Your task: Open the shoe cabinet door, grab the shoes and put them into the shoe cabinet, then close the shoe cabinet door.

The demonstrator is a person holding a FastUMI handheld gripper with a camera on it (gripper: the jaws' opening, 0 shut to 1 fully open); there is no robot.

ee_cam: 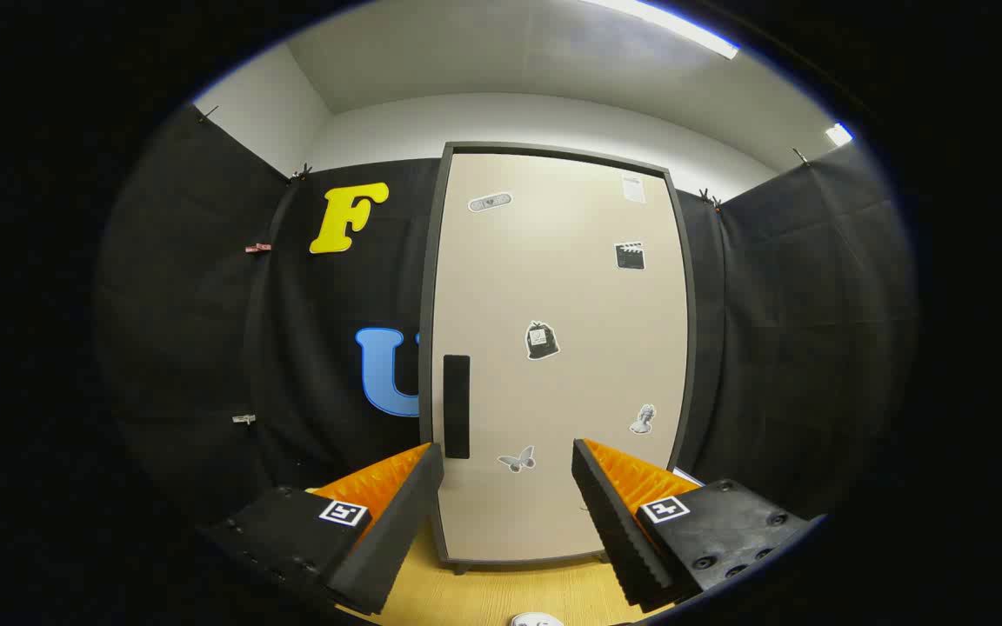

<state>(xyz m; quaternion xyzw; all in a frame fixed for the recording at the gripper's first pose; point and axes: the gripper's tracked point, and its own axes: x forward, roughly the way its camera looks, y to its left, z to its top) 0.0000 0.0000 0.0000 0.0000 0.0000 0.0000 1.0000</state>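
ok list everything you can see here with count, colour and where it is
shoe cabinet: one, beige door in dark frame, shut, straight ahead beyond the fingers
handle: one, black, upright, at the door's left edge
stickers: six, mostly black and white, scattered over the door
floor: light wood, under the cabinet
white object: one, partly seen, on the floor between the fingers; cannot tell what
gripper: one, fingers open, holding nothing

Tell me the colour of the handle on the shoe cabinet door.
Black: the handle is a dark vertical strip on the beige door, clearest in the gripper view beyond the open gripper.
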